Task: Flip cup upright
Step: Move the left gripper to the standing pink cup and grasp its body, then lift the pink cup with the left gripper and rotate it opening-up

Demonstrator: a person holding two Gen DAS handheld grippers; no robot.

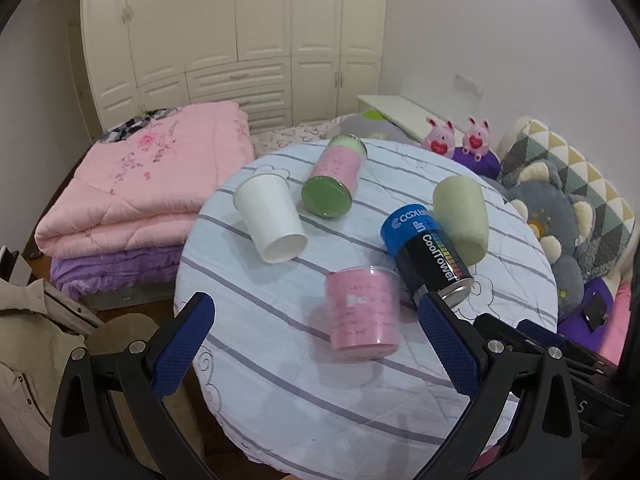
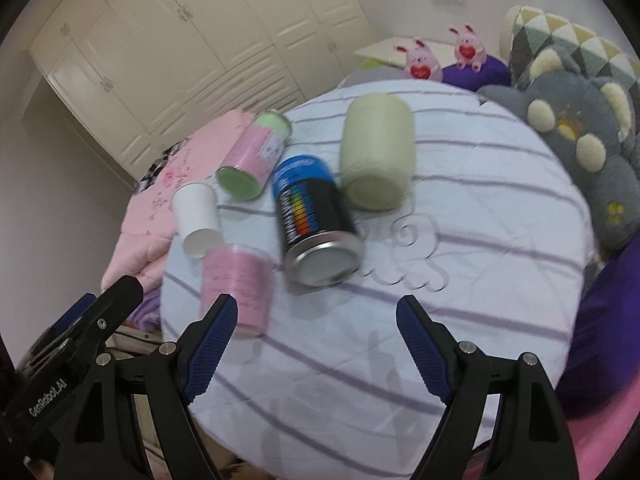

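Jaws both wide apart — holding nothing.

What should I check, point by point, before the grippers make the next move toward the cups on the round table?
1. Left gripper open wide enough: ok, its jaws stand far apart and hold nothing.
2. Right gripper open and free: ok, nothing between its jaws.
3. Cups need flipping: not ok yet. The white paper cup lies on its side, and the pink plastic cup is not upright either.
4. Pale green cup: not ok, not upright; it lies close to the black and blue can.
5. Nearest target for the left gripper: ok, the pink plastic cup lies just ahead of it.
6. Whether the cups are empty: cannot tell.
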